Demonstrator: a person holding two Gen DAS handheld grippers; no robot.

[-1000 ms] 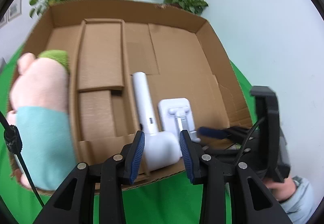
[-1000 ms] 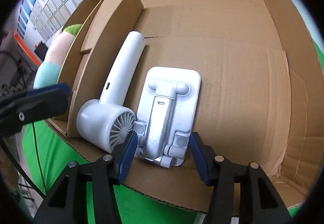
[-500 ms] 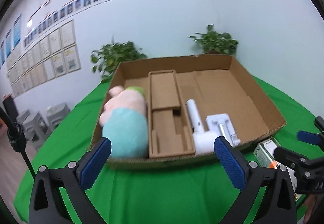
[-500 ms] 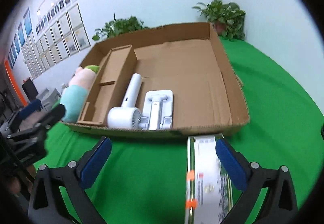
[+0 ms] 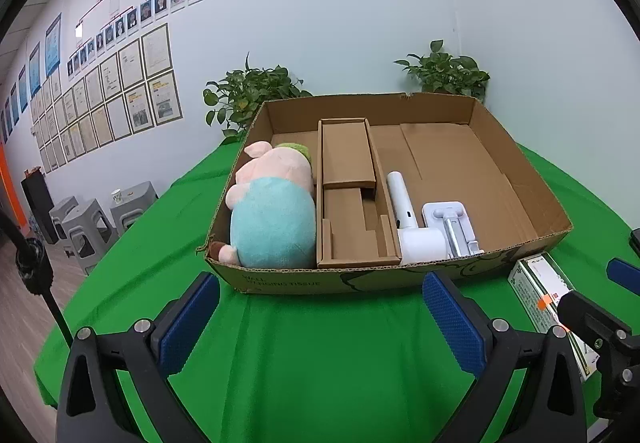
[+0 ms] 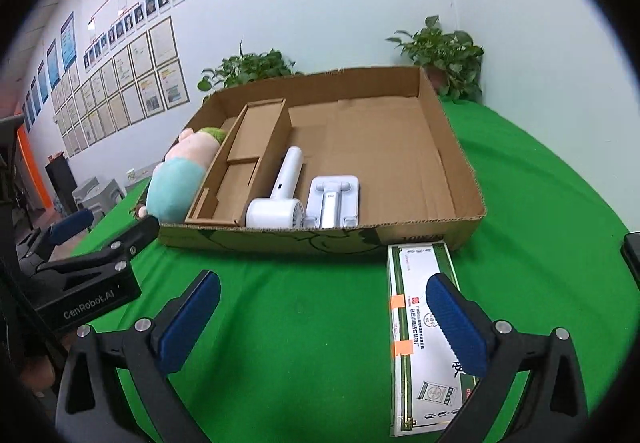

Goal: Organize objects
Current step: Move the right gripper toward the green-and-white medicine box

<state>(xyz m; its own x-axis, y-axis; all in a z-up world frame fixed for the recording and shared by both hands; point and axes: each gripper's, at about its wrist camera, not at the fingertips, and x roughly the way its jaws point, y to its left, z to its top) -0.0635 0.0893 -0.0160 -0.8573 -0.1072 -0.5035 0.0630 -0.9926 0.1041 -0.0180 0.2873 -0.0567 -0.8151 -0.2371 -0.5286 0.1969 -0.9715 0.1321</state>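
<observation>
Both claws are hanging over the green worktop [image 5: 320, 343], short of the cardboard box [image 5: 520, 179]. Left claw [image 5: 320, 327]: jaws have just been opening and are standing spread wide, with only cloth between them. Right claw [image 6: 324, 323]: the same, just opened, gripping nothing; its right pad is overlapping the flat green-and-white carton [image 6: 416, 339] in view, contact not readable.

That carton is lying on the worktop just outside the box's near wall, its near end cut off by the claw arm.

Inside the box: plush pig [image 5: 276, 211] is filling the left compartment, its lower part hidden behind the wall. White hair dryer [image 5: 412, 223] and white folding stand [image 5: 452, 219] are lying side by side right of the cardboard insert [image 5: 348, 195], near ends hidden by the box's rim. Whether they are touching is unclear.

A dark object [image 6: 632, 255] is cut off at the far right edge, unidentifiable.
</observation>
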